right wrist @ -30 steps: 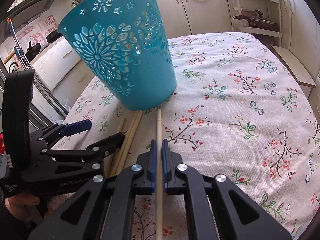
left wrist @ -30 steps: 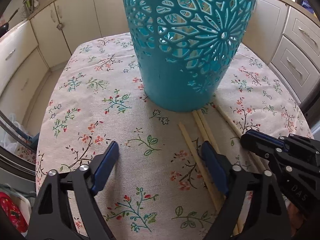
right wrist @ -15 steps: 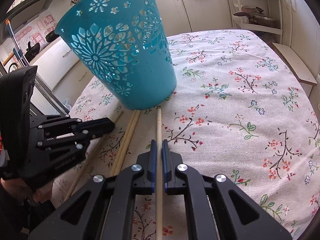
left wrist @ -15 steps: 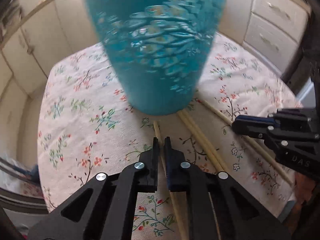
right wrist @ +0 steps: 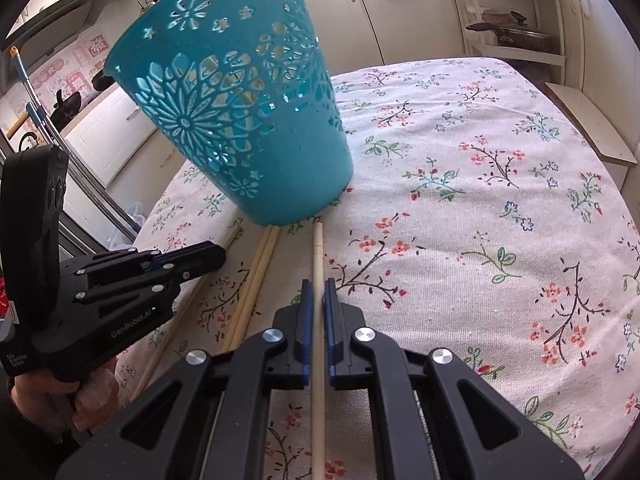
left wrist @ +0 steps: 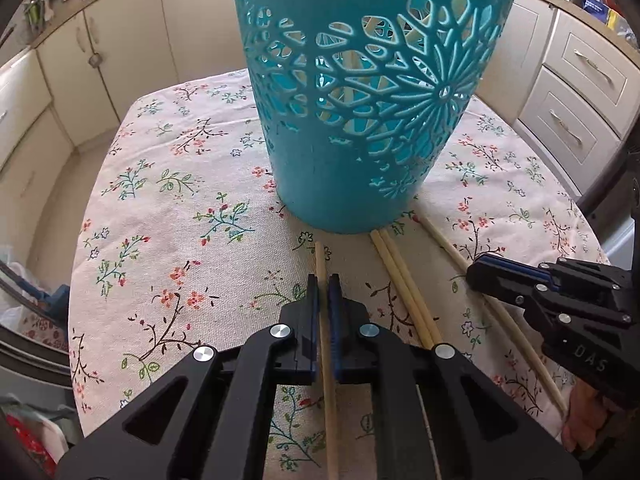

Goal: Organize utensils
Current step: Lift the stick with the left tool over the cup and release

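Left gripper [left wrist: 323, 292] clamped narrow on 1 chopstick [left wrist: 321, 258], pads about mid-shaft. Right gripper [right wrist: 316, 296] same, pinching its own chopstick [right wrist: 318, 246] near mid-length. Both sticks look like they lie on the tablecloth [right wrist: 480, 208] near the table's near edge, tips pointing at the basket foot. Whether either is lifted, I can't tell.

Between them: 2 loose chopsticks [left wrist: 390, 254] side by side, touching, far ends at the basket base.

Handling guess: light, stiff, thin, smooth round shafts, so they'll likely pivot or slide in the pads. Mid-shaft grip balances; a hold off-centre would let the tip droop.

Farther in, toward table centre: teal basket [left wrist: 340, 184], upright, cut-out walls, pale sticks visible inside already.
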`<state>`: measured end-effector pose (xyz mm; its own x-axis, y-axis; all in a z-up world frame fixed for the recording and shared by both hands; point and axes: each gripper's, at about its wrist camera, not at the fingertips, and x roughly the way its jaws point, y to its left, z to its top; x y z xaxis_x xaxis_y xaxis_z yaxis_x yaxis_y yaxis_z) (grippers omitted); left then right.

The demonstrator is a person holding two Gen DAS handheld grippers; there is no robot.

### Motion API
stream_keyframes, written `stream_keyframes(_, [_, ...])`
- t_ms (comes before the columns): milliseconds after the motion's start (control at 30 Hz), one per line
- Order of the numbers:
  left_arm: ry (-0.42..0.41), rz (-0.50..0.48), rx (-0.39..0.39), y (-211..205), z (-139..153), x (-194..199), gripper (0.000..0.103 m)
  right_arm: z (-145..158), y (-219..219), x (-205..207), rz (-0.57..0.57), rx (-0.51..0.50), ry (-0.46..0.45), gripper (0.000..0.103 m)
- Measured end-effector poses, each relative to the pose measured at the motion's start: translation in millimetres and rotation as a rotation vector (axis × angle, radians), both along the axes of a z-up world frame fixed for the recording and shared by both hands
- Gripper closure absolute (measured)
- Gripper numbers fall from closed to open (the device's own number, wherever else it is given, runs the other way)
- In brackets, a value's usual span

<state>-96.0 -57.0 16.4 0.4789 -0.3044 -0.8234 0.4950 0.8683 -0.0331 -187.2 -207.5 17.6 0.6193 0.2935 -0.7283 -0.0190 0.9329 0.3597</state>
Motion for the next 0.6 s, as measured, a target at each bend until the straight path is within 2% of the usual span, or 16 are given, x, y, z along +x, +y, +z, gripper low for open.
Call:
stream_keyframes(267, [-0.014,-0.005,0.023,4.3,3.6,-14.5,0.098,-0.6,-0.1,0.0,-0.001,-0.005,-0.004,0.097])
stream_keyframes(467, [-0.069,-0.031,0.04,4.7,19.7,-36.1,0.098,0.1,2.0,-3.3,0.0,-0.016,-0.009,0.097])
stream_keyframes(567, [-0.091,-0.06,0.006,6.1,33.8,-46.2,0.098,0.4,3.6,-3.7,0.0,-0.023,-0.011,0.097])
stream_keyframes(600, [-0.092,-0.085,-0.037,8.4,42.4,-50.5,0.098,0.5,4.0,-4.0,0.0,-0.025,-0.012,0.097])
